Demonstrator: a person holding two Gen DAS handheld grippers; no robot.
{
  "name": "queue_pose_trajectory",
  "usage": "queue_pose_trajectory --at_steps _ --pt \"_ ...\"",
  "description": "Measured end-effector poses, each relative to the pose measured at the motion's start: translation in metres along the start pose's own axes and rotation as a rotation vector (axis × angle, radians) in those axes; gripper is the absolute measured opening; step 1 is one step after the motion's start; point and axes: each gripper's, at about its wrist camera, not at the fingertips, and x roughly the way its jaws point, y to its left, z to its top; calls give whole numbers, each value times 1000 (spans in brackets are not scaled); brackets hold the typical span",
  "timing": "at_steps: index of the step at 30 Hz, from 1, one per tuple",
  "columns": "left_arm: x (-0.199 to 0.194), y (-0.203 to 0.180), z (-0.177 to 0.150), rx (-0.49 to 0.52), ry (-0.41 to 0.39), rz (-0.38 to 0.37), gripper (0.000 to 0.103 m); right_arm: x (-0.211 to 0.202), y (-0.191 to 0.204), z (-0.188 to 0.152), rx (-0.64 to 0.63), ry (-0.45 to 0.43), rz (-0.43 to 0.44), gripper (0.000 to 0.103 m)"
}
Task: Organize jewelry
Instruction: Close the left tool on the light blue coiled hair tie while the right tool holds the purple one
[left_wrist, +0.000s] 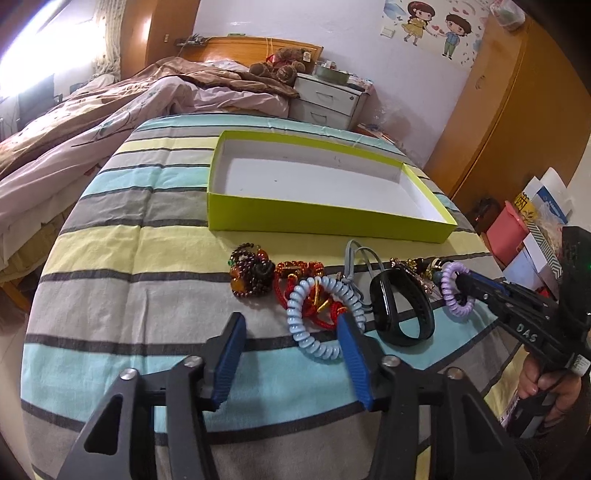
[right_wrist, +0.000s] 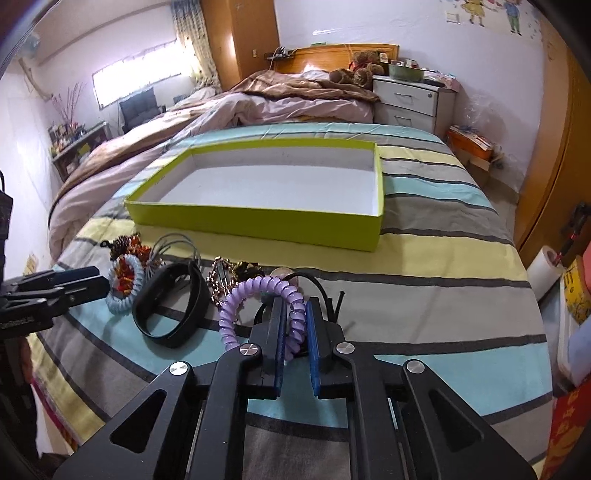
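Surveying bed: striped bedspread (left_wrist: 147, 258) carries all items; rumpled quilt (left_wrist: 92, 122) lies at upper left of the left wrist view.
Box: shallow lime-green box (left_wrist: 314, 221), white inside, sits beyond the jewelry row with nothing in it.
Jewelry row: dark bead bracelet (left_wrist: 251, 273), red cord piece (left_wrist: 295, 280), pale blue coil band (left_wrist: 317, 317), black wristband (left_wrist: 402, 310) and purple coil band (right_wrist: 258, 306) lie side by side, several touching or overlapping.
Obstructions: a gold chain (right_wrist: 221, 284) and a grey cord (left_wrist: 358, 258) crowd behind the bands; the blue coil overlaps the red cord piece.
Left tongs (left_wrist: 291, 332): unclenched, angled down at the bedspread; the right-hand pad hides part of the blue coil; contact cannot be told.
Right tongs (right_wrist: 295, 317): clenched on the purple coil band, pads pressing its near arc, pointing downward.
Hand: fingers (left_wrist: 546, 384) wrap the right tool's handle at lower right of the left wrist view.
Edges: the bed's right side drops off near stacked boxes (left_wrist: 524, 236) and a wardrobe (left_wrist: 517, 110).
Open room: bare bedspread lies between row and box, and at left of the beads.
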Motion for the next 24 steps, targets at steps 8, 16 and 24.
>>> queue_pose_trajectory --at_steps 8,16,24 --pt "8 0 2 2 25 30 37 -15 -3 4 35 -52 9 11" --pt "10 -10 0 68 38 97 12 -20 1 5 38 -76 18 11" --pt "-5 -9 -6 55 20 42 10 -21 -1 4 44 -82 22 11"
